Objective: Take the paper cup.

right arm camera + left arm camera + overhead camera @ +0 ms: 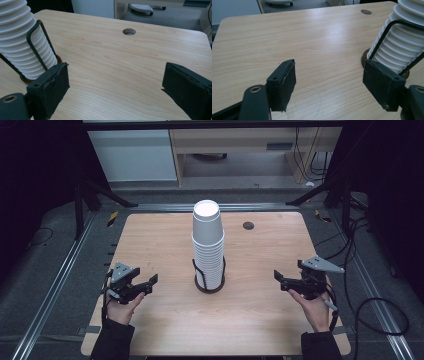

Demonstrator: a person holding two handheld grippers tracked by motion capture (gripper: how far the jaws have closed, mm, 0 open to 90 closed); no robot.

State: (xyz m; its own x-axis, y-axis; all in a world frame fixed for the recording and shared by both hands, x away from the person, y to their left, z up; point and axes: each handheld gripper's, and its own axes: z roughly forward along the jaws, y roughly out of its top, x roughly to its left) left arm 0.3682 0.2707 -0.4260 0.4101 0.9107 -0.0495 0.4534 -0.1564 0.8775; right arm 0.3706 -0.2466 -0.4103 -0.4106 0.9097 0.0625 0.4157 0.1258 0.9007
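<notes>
A tall stack of white paper cups [208, 245] stands upside down in a black wire holder [209, 279] at the middle of the wooden table [165, 320]. My left gripper [150, 283] rests open near the table's left front, apart from the stack. My right gripper [280, 279] is open at the right front, also apart. In the left gripper view the stack [404, 47] rises at the right, past the open gripper [337, 85]. In the right gripper view the stack [25, 45] stands at the left, beyond the open gripper [115, 90]. Nothing lies between either pair of jaws.
A round cable hole [248, 225] sits in the table's far right part. Metal rails [55, 285] run along both sides of the table, and cables [360, 285] lie on the floor at the right. Furniture [135, 150] stands beyond the far edge.
</notes>
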